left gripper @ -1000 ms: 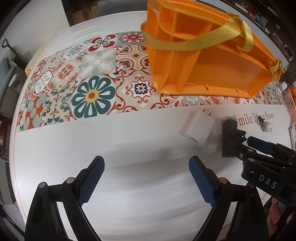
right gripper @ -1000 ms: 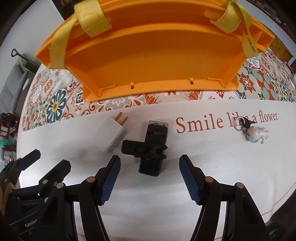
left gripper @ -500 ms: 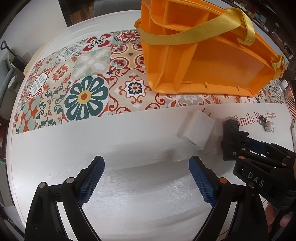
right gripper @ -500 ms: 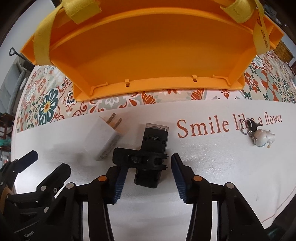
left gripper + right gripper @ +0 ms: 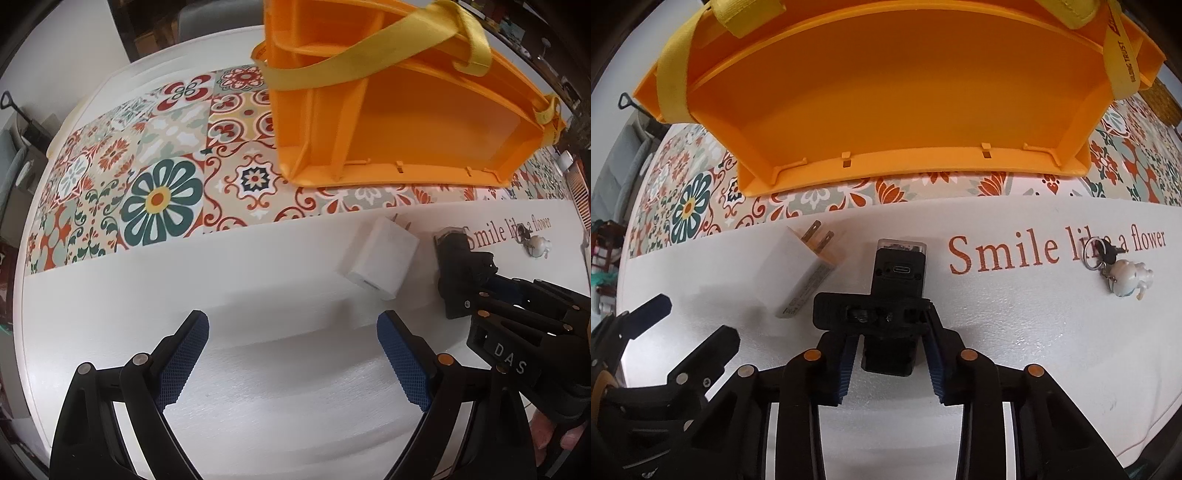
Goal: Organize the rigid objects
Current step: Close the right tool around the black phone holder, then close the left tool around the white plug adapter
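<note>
A black boxy device (image 5: 899, 280) with a port on its far end and a cross bracket lies on the white cloth. My right gripper (image 5: 890, 354) is shut on its near part, blue pads pressed against both sides. In the left wrist view the same device (image 5: 458, 266) shows at the right, with the right gripper (image 5: 491, 291) on it. A white plug charger (image 5: 801, 277) (image 5: 380, 262) lies just left of the device, prongs pointing away. My left gripper (image 5: 291, 354) hovers open over bare cloth, nothing between its fingers. The orange compartment basket (image 5: 905, 170) (image 5: 399, 173) sits beyond.
A key ring with a small white figure (image 5: 1126, 273) (image 5: 535, 247) lies to the right, by the red lettering. The basket has yellow strap handles (image 5: 369, 62). The tiled-pattern band of the tablecloth (image 5: 159, 195) runs behind the white strip. A person's fingers (image 5: 561, 435) show at the lower right.
My right gripper has moved in over the black device and its jaws have shut on it. The left gripper has stayed open and nearly still.
</note>
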The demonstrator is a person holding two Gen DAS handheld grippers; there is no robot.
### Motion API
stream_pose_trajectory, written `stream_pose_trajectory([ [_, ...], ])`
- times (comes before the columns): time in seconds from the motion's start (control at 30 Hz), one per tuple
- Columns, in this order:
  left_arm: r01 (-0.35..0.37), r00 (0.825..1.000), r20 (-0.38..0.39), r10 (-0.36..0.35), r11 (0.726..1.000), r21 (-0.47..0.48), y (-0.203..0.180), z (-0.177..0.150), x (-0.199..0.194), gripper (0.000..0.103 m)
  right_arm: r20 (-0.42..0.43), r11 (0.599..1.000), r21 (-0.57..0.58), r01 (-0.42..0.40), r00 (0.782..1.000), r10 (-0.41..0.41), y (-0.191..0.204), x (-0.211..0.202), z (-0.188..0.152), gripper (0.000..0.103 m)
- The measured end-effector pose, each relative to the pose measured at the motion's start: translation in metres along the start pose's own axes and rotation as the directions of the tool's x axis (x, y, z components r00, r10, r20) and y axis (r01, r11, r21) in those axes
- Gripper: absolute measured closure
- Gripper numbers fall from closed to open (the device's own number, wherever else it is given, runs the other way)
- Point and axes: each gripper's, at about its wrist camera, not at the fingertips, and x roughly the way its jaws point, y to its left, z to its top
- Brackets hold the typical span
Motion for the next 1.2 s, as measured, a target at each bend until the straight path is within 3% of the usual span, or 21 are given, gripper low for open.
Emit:
stream_pose_trajectory([
  [0.73, 0.045, 0.997, 0.058, -0.05, 0.996, 0.082, -0.04, 0.019, 0.014, 0.012, 0.055, 0.999, 0.009, -0.039, 0.998, 0.038, -0.045, -0.039, 0.002, 0.073],
  [1.07, 0.045, 0.997, 0.064, -0.051, 0.995, 0.086, -0.046, 0.03, 0.035, 0.031, 0.037, 0.998, 0.036, -0.046, 0.998, 0.044, -0.061, -0.031, 0.002, 0.073],
  [1.2, 0.072, 0.995, 0.059, -0.076, 0.995, 0.069, -0.046, 0.032, 0.041, 0.046, 0.035, 0.998, 0.04, -0.047, 0.998, 0.046, -0.064, -0.029, 0.003, 0.073],
])
